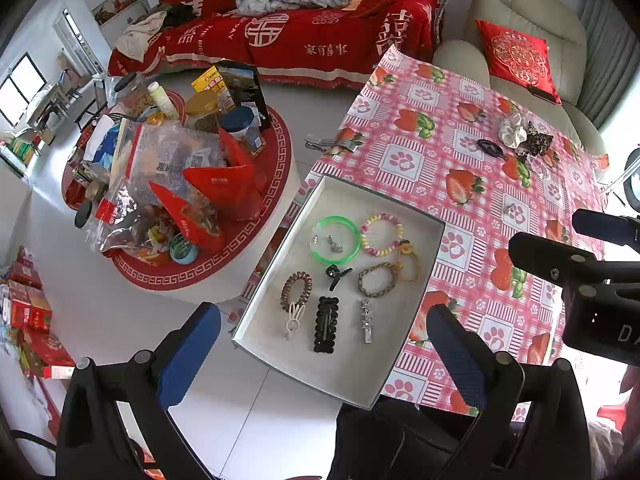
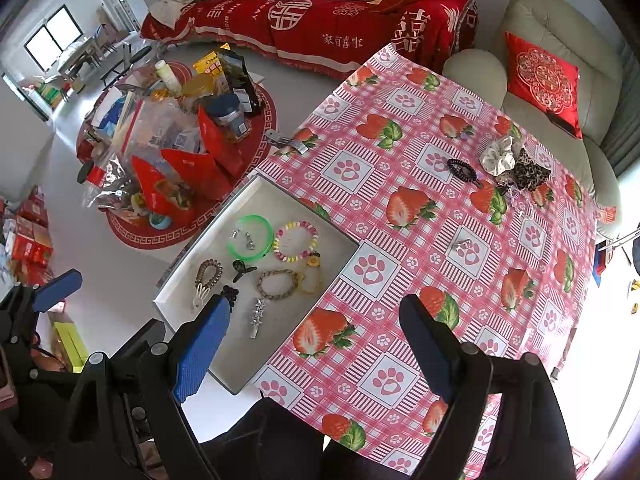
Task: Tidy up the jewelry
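A shallow grey tray [image 1: 416, 216] [image 2: 336, 236] lies on the near left corner of the pink strawberry tablecloth [image 2: 420, 184]. It holds a green bangle [image 1: 335, 239], a bead bracelet [image 1: 382, 234], a braided band [image 1: 377, 279], a brown coil tie [image 1: 296, 290], a black clip [image 1: 326, 324] and a star clip [image 1: 366, 320]. At the far right lie a white scrunchie [image 2: 498, 156], a leopard scrunchie [image 2: 528, 174], a black coil tie [image 2: 460, 170] and a small earring [image 2: 462, 245]. My left gripper [image 1: 324, 354] is open and empty above the tray's near end. My right gripper [image 2: 316, 340] is open and empty above the tray's near right corner.
A round white side table [image 1: 276, 216] heaped with snack bags and jars stands left of the table. A red-covered sofa [image 1: 296, 28] is behind, a beige armchair [image 2: 560, 92] with a red cushion at the right. Red boxes [image 1: 28, 308] sit on the floor.
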`<state>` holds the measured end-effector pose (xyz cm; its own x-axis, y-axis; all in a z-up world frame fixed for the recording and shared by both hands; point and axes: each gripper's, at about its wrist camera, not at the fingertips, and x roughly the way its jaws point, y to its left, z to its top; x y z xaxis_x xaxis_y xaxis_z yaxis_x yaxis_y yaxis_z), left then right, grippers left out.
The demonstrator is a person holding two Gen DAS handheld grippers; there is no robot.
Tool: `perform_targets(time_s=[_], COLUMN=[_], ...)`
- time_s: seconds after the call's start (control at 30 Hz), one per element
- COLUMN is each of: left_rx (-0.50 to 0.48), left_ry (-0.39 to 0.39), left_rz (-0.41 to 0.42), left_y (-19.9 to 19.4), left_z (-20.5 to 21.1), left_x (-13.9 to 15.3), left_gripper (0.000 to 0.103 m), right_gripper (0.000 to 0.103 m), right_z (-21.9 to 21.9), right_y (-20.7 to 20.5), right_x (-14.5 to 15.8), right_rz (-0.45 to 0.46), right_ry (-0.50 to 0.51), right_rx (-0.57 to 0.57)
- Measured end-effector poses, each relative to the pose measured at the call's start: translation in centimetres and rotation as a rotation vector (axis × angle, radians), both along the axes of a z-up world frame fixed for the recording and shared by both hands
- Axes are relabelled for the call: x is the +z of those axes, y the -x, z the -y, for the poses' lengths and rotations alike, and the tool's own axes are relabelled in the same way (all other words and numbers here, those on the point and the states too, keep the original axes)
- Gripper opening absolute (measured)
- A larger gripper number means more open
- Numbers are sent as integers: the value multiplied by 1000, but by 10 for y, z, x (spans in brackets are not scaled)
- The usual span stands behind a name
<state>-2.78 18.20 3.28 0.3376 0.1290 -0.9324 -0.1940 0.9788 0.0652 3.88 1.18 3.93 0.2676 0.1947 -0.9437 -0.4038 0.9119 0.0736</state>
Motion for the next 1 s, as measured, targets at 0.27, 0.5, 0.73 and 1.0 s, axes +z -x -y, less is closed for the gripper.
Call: perform_targets(time_s=[0.27,0.5,0.73,1.0], left_rx=[-1,-2,-2,-2], left_ry=[1,0,-1,-1], left_rz=[0,-2,-2,-3], left_y=[0,0,0,-1], left_z=[0,-1,-1,-2], left_x=[0,0,0,1], left_gripper=[103,103,103,103], right_gripper=[88,88,88,88], right_z=[0,-2,-1,-1], right_y=[0,1,0,0], right_x=[0,0,0,0], right_rz=[0,-1,-2,-2], right_ry=[-1,-1,0,-1], right_rx=[-1,-1,-1,-1])
